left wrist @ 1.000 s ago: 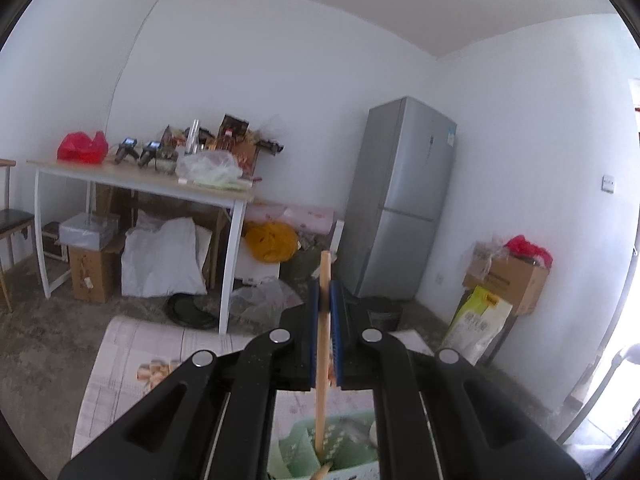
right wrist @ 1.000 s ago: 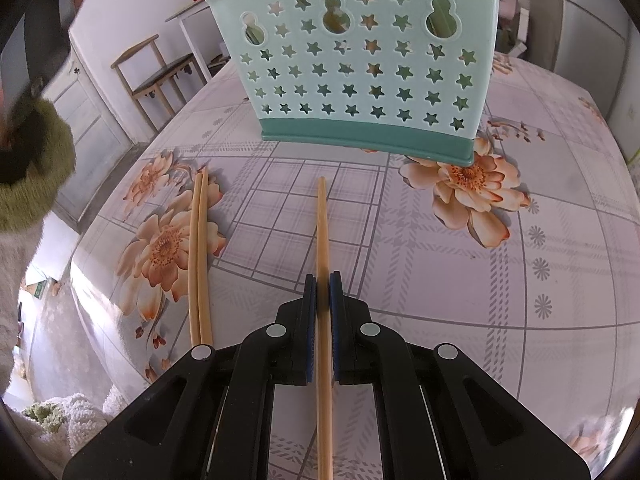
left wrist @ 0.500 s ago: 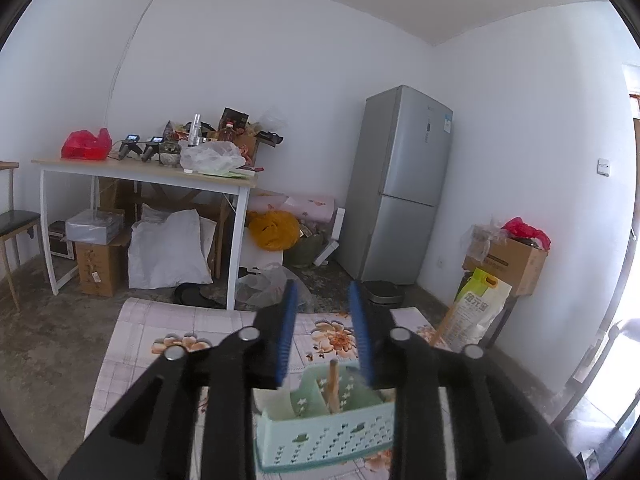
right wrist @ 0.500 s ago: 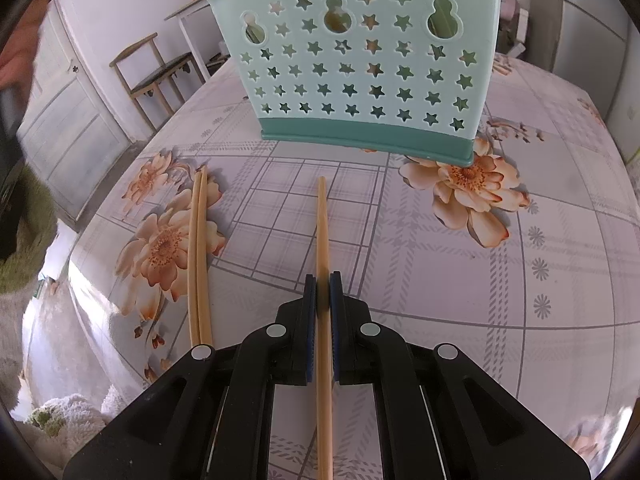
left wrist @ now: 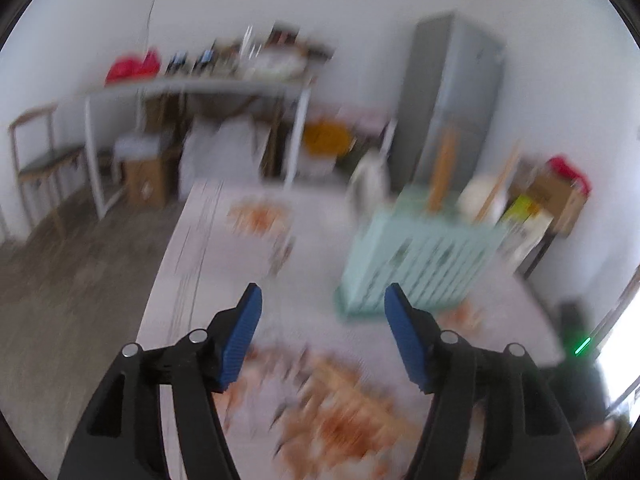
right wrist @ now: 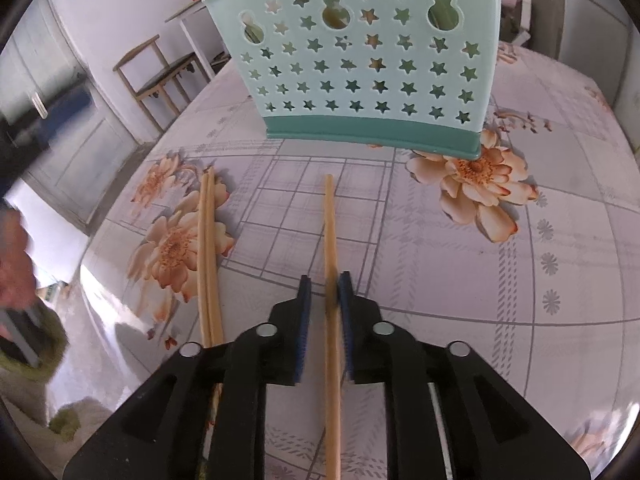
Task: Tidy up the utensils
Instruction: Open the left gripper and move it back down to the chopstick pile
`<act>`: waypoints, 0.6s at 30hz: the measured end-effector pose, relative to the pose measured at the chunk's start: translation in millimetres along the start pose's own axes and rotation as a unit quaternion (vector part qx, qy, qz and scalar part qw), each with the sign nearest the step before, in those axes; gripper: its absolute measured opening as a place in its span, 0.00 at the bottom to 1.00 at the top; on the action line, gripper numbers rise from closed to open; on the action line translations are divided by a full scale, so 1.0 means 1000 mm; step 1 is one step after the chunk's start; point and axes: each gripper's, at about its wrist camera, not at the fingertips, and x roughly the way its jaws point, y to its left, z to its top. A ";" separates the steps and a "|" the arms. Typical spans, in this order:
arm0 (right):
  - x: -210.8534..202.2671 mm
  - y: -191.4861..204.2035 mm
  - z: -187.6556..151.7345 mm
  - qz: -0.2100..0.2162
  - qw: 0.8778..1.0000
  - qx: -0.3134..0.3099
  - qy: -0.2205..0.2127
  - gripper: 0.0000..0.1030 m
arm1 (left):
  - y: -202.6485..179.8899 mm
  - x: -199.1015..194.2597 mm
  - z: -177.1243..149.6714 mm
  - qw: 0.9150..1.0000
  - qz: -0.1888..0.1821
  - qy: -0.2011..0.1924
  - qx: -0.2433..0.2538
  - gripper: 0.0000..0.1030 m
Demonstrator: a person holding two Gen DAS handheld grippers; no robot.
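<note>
Floral oilcloth covers the bench, with chopsticks partly sorted into a caddy.

Right gripper: its jaws have just been opening a crack, and a single pale wooden chopstick lies between them along the cloth, close against the right pad, with a gap at the left one, so I judge it let go rather than gripped. Straight ahead of those jaws stands the mint-green plastic caddy with star-shaped holes, some sticks already in it; a pair of matching chopsticks lies just left of the jaws. Left gripper: its jaws have just been opening, stand wide and hold nothing, the caddy ahead to their right in a blurred view. Probably one stick is freshly dropped in; the next move calls for re-gripping a stick. Open cloth lies between jaws and caddy; the bench edge runs near, left of the pair.
</note>
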 end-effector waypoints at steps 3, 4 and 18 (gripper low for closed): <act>-0.001 0.001 0.002 0.002 1.000 -0.006 0.004 0.38 | 0.012 0.022 -0.027 0.997 0.032 0.065 -0.012 0.60; -0.001 0.001 0.003 -0.005 1.000 -0.010 0.005 0.39 | 0.015 0.025 -0.034 0.996 0.036 0.078 -0.014 0.60; 0.010 0.005 0.022 -0.028 0.999 -0.039 0.012 0.32 | -0.011 0.054 -0.075 0.987 0.040 0.156 0.026 0.62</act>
